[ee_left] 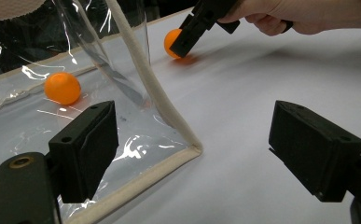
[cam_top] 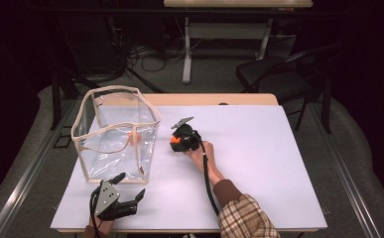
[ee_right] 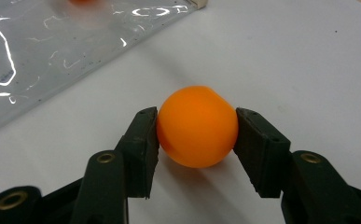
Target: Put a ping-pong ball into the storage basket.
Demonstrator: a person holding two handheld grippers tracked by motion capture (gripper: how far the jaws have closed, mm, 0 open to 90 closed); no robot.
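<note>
Orange and smooth, the ball is sitting on the white bench, just beside the clear bag, with my right tongs gripping it. My left tongs are gaping empty. Behind, a dark chair is standing.

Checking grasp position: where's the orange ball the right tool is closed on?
In the high view the orange ball sits on the white table near its centre, just right of the clear bag, pinched in the right tool.

Clear bag blocks table's left half; right half open for passing.
</note>
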